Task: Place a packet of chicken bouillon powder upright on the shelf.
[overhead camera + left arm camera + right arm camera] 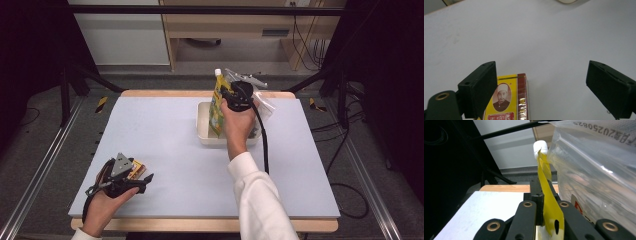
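High view puts the yellow pouch upright over the white tub at the far side of the counter, its white cap topmost. Our right tongs are pinching it; the right gripper view shows the flat yellow edge clamped between the pressed-together jaws, with a clear plastic bag just beside it. We judge the step in hand is carrying the pouch at the tub, whether in or out we cannot tell. Near the counter's front left, our left tongs stand spread around a small yellow-and-red box that lies on the counter, not gripped. Next, we would need to steady the pouch clear of the bag, then close on the box.
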The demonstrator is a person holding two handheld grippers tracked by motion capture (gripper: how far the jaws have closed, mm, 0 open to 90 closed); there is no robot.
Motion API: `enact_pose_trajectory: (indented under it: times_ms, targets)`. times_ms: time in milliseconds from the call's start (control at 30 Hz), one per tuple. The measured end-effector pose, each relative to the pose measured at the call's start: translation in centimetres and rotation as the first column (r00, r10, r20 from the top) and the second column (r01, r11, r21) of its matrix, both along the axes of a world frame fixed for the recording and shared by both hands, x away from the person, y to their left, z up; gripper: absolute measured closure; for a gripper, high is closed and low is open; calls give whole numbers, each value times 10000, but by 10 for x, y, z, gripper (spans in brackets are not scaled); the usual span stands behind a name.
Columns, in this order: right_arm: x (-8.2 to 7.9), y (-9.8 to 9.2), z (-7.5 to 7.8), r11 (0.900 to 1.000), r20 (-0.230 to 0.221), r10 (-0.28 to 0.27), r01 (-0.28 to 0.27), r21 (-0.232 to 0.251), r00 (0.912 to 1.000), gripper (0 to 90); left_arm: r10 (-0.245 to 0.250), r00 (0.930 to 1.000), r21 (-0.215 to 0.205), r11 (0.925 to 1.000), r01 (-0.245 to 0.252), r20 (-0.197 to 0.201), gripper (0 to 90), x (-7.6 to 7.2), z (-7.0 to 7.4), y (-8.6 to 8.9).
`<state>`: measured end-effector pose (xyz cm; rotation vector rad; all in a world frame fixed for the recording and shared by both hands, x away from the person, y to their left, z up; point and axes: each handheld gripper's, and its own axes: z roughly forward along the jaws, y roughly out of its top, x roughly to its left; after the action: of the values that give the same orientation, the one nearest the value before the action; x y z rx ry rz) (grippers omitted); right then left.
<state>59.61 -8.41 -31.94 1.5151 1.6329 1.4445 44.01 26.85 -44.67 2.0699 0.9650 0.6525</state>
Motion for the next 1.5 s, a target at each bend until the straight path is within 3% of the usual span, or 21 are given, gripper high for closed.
enact_pose_trajectory:
  times_ms: [333, 500, 733, 833, 1000, 1133, 1500]
  targets:
    - [7, -1, -1, 9997, 294, 227, -227, -13, 9993, 900, -19, 10000, 61, 10000, 19, -14, 99, 0, -1, 0]
    - [11, 0, -7, 9980, 658, 422, -390, -494, 9969, 900, -65, 10000, 105, 9999, 65, -40, 99, 1, -1, -1]
    - [11, -1, -11, 9952, 1045, 768, -698, -690, 9916, 900, -186, 9998, 160, 9997, 188, -117, 99, 2, -3, -4]
    - [10, -1, -15, 9939, 823, 756, -685, -859, 9937, 900, -198, 9997, 191, 9996, 200, -127, 98, 1, -3, -4]
    - [5, -3, -26, 9948, 773, 781, -726, -716, 9939, 900, -185, 9998, 218, 9996, 188, -117, 98, 1, -2, -3]
    - [2, -2, -26, 9931, 718, 866, -804, -850, 9937, 900, -176, 9998, 184, 9997, 179, -125, 98, 1, -3, -4]
    - [0, -3, -28, 9932, 616, 1011, -971, -649, 9930, 888, -184, 9997, 249, 9995, 187, -128, 98, 1, -3, -4]
